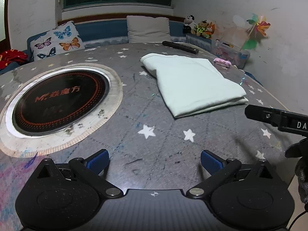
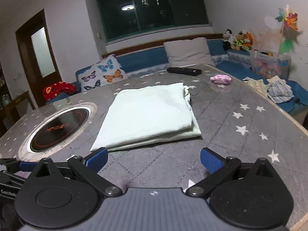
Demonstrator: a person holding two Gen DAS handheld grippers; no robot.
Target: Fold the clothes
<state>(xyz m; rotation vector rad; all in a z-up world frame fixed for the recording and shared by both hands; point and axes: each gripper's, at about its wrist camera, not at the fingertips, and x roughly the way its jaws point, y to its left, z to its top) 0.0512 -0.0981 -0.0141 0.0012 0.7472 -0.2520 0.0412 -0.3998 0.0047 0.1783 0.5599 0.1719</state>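
A pale green garment (image 1: 192, 82) lies folded into a flat rectangle on the grey star-patterned table (image 1: 163, 140); it also shows in the right wrist view (image 2: 150, 115). My left gripper (image 1: 155, 161) is open and empty, over bare table short of the garment. My right gripper (image 2: 154, 160) is open and empty, just in front of the garment's near edge. The right gripper's body shows at the right edge of the left wrist view (image 1: 279, 118).
A round black induction hob (image 1: 59, 102) is set into the table at left. A small pink cloth (image 2: 220, 79) and a long black object (image 2: 183, 70) lie at the far side. Sofa with cushions, toys and more clothes (image 2: 279, 91) surrounds the table.
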